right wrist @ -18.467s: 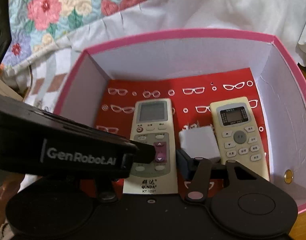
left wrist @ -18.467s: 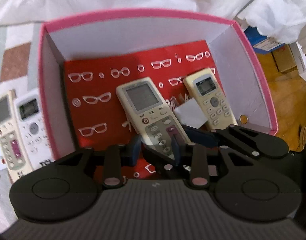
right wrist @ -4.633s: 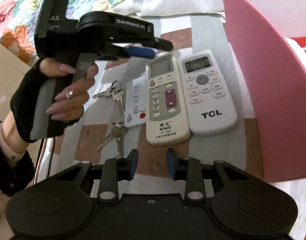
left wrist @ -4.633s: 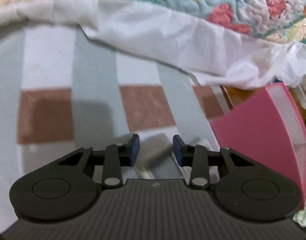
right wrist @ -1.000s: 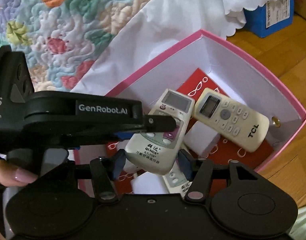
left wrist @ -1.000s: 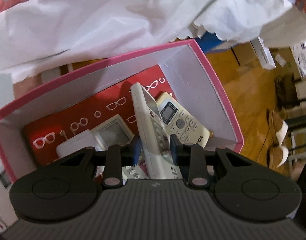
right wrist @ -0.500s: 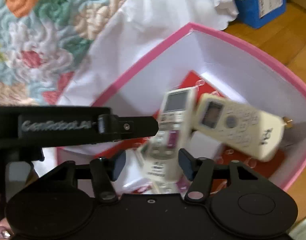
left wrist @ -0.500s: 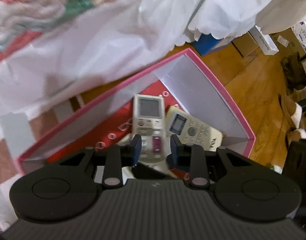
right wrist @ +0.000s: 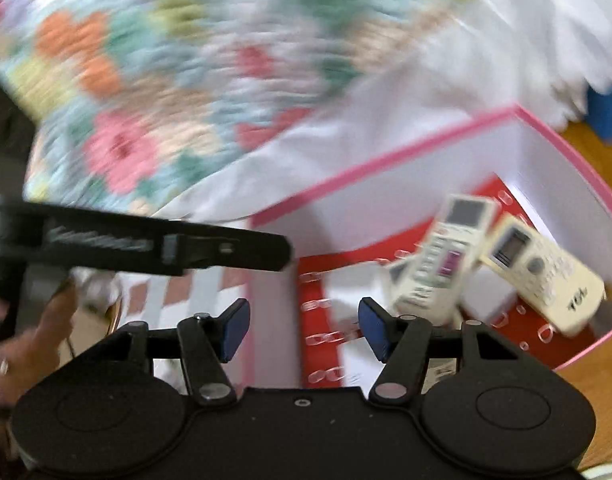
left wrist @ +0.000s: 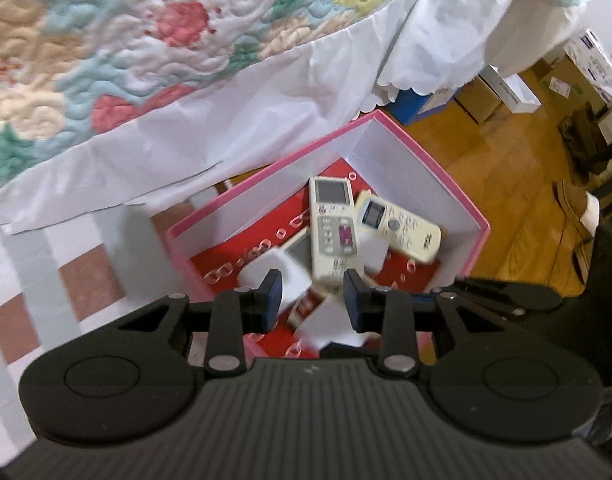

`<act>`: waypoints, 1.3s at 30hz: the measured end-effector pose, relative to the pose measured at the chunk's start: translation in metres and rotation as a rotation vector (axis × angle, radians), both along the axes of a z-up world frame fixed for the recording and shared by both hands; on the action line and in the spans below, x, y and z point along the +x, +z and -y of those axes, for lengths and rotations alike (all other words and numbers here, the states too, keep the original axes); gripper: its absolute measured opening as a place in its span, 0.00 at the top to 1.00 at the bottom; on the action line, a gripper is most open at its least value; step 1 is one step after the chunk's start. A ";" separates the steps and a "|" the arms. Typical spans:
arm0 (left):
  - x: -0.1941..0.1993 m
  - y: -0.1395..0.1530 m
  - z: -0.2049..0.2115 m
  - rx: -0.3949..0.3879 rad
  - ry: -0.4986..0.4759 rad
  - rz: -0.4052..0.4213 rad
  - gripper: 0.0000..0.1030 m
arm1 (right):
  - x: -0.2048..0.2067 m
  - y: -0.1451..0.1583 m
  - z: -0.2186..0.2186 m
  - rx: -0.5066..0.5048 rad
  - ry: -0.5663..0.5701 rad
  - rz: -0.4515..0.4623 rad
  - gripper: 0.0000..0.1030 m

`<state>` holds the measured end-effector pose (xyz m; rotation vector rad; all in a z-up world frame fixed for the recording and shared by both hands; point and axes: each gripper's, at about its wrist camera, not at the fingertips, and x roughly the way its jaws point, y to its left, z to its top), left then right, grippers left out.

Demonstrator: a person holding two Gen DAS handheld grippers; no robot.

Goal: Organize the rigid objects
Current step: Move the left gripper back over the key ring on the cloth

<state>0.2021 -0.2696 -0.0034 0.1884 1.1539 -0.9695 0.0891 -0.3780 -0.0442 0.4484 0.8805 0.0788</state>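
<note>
Now both grippers hang above the pink box (left wrist: 462, 196), and neither holds anything. The left gripper (left wrist: 312, 294) has its fingers parted a little, having just been opening, with only air between them; the right gripper (right wrist: 304, 328) stands with fingers spread wider, also bare. Inside the box, on its red floor, the grey-screened remote (left wrist: 332, 228) lies slantwise across other white items, and the cream remote (left wrist: 398, 228) lies just right of it, angled toward the right corner. They look dropped, not laid in rows, so tidying probably remains. Beyond the box hangs a white sheet (left wrist: 226, 112) under a floral quilt (left wrist: 146, 32).
</note>
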 end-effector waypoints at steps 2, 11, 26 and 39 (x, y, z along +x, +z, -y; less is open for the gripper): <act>-0.007 0.010 -0.014 0.003 -0.006 0.021 0.67 | -0.008 0.011 -0.014 -0.014 0.039 0.020 0.36; -0.038 0.054 -0.091 0.001 0.027 0.138 0.67 | -0.031 0.052 -0.061 -0.125 0.220 0.104 0.36; -0.052 0.039 -0.210 -0.026 0.216 0.109 0.59 | -0.043 0.069 -0.135 -0.241 0.467 0.160 0.36; -0.028 -0.060 -0.254 0.017 0.376 -0.095 0.57 | -0.009 -0.011 -0.181 -0.206 0.587 0.084 0.29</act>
